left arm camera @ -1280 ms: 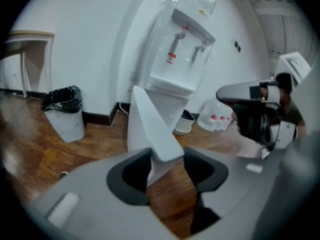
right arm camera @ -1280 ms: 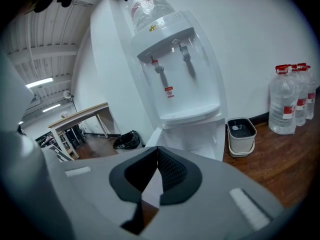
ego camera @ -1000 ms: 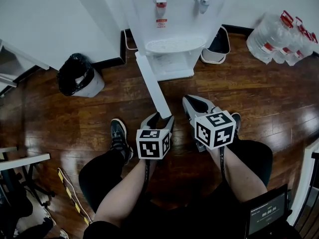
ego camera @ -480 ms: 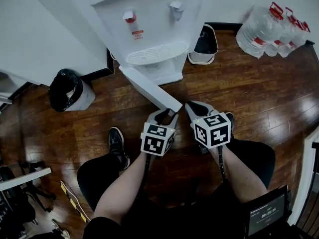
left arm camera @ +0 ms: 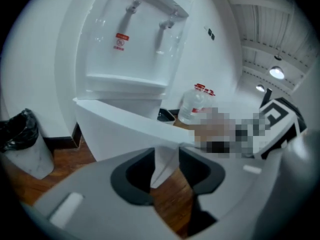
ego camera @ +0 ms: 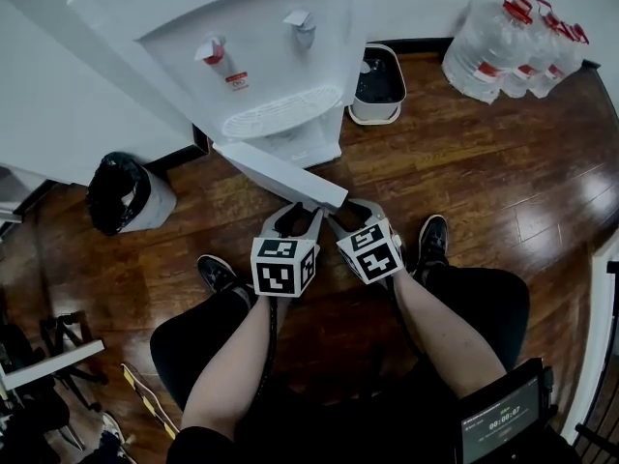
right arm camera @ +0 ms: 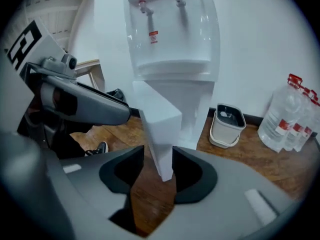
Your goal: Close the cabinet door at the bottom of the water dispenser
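The cabinet door (ego camera: 280,174) stands swung out from the base of the water dispenser (ego camera: 242,56), its free edge toward you. At the end farthest from the dispenser, your left gripper (ego camera: 302,213) and right gripper (ego camera: 353,213) both straddle that edge. Their jaws have just been opening, and neither clamps the door.

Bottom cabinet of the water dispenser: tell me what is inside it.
Past the open cabinet door, only a bare white inner wall of the cabinet shows; no contents are visible. The drip tray above and the door cover the rest.
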The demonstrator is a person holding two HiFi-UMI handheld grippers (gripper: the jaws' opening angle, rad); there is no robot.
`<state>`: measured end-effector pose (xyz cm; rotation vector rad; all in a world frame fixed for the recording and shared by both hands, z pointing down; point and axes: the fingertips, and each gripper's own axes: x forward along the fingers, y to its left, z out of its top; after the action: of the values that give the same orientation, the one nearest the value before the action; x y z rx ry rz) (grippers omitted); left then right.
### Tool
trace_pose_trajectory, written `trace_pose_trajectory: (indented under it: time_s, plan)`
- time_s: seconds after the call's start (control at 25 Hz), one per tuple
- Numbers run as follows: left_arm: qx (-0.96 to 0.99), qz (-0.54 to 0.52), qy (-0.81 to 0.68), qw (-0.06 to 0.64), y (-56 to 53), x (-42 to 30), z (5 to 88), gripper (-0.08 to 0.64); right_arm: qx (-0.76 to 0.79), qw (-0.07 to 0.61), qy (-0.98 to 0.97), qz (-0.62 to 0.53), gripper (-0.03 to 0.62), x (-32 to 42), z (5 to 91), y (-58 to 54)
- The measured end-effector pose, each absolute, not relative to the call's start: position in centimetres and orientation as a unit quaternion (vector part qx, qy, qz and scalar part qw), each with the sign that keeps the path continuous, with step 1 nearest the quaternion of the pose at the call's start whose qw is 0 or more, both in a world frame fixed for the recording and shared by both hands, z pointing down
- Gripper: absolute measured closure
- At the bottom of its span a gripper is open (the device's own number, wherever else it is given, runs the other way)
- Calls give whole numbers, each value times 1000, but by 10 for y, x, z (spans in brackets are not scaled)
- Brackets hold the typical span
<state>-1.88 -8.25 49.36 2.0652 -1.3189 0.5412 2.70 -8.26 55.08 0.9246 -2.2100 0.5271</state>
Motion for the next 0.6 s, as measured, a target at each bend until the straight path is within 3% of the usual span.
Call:
trace_pose_trajectory:
  time_s: [0.24, 0.44, 0.6]
  plan:
    - [750, 189, -537, 337, -94, -39, 493, 364, 388, 321, -836, 220, 384, 28, 548, -100]
    - [737, 202, -559, 322, -113, -52, 506, 362, 397, 328, -829, 219, 329, 27, 548, -115]
    - [725, 228, -566, 320, -120, -63, 528, 352, 412, 325, -819, 231, 322, 33, 553, -132]
